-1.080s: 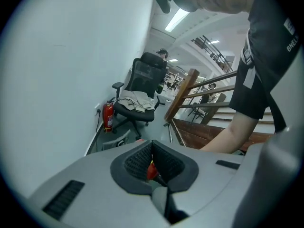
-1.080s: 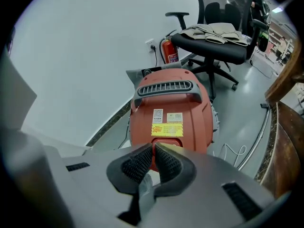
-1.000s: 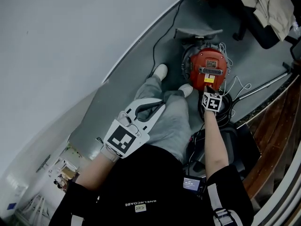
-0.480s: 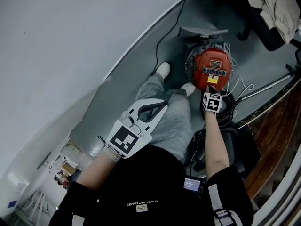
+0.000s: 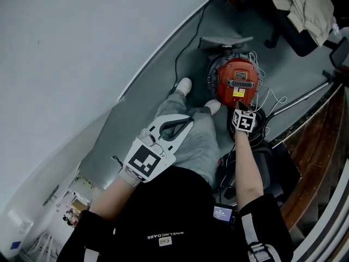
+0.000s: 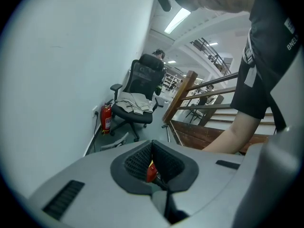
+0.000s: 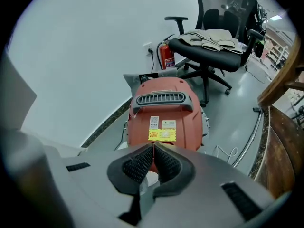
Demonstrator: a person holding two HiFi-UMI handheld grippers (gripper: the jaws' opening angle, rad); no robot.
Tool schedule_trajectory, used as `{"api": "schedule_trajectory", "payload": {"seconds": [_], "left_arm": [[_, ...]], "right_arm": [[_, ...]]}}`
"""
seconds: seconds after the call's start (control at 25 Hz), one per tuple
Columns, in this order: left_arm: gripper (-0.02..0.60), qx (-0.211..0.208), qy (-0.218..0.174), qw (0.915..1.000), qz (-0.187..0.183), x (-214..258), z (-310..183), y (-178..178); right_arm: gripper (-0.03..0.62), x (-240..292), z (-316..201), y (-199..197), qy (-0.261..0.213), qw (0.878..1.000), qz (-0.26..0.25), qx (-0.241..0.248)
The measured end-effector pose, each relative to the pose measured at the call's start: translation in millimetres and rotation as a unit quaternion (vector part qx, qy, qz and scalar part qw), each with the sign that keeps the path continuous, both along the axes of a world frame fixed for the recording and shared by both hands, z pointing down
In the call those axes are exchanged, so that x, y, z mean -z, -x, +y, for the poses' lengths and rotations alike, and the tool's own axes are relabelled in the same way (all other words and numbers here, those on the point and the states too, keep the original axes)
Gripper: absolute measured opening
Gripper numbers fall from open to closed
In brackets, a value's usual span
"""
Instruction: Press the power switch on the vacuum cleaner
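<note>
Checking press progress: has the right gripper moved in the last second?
No: the right gripper stays just below the yellow label on the round red vacuum cleaner.

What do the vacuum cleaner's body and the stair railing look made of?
Vacuum cleaner: likely moulded plastic, orange-red and slightly glossy, judging by its smooth rounded shell and grey slotted grille.
Stair railing: probably varnished wood, judging by its warm brown colour and soft sheen.
</note>
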State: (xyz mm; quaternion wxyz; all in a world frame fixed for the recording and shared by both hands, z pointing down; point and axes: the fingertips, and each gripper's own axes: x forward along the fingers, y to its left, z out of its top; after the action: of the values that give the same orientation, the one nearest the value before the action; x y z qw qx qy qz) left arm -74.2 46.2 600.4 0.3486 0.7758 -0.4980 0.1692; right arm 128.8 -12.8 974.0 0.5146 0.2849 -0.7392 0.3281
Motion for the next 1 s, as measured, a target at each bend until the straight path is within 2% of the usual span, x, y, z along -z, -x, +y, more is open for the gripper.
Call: {"api": "schedule_trajectory", "payload": {"seconds": [0.28, 0.6, 0.84, 1.0], "left_arm": [[0.015, -0.013, -0.018, 0.9997, 0.006, 25, -6, -4], [0.015, -0.038, -0.041, 0.9982, 0.022, 56, -13, -20], [0.015, -0.073, -0.063, 0.9950, 0.027, 84, -24, -30], [0.015, -0.097, -0.082, 0.9915, 0.028, 112, -37, -37]], "right_arm": [[0.029, 49, -13, -4, -0.018, 1.000, -0.012, -0.023], [0.029, 137, -27, 12, -0.039, 0.997, -0.056, -0.048], [0.029, 219, -39, 17, -0.081, 0.989, -0.096, -0.080], [0.028, 284, -45, 11, -0.118, 0.978, -0.126, -0.114]]}}
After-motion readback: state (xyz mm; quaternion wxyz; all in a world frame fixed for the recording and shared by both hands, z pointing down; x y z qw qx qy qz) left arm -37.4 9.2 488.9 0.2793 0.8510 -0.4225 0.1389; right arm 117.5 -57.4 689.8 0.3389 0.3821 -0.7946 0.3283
